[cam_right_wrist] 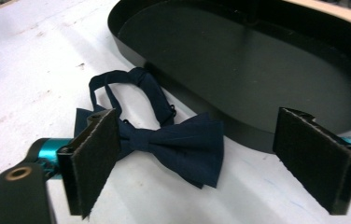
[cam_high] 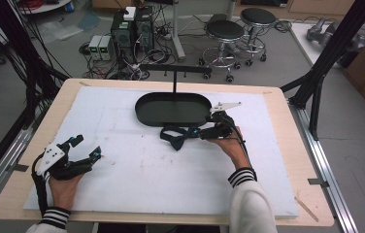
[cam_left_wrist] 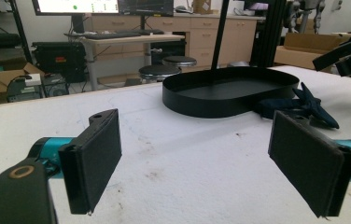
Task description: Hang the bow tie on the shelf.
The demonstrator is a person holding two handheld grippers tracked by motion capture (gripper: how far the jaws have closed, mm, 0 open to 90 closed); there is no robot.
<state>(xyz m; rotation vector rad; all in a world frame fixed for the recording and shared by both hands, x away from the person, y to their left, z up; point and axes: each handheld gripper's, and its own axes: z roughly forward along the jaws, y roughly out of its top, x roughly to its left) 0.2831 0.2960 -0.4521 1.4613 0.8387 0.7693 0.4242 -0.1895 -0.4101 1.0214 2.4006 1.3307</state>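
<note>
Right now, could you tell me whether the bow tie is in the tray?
Out: the bow tie lies on the white mat beside the empty black tray.

Each hand carries a black claw: the left claw point(cam_high: 84, 147) and the right claw point(cam_high: 189, 132). Both have flat, dark, felt-like pads point(cam_left_wrist: 98, 158) on teal metal stubs, a brass-ringed hole in the black housing behind the pads, a pale three-cornered plate on top and a black cable trailing back along the wrist. The sleeves point(cam_high: 248, 204) behind the claws are white, with black-and-white striped cuffs.
</note>
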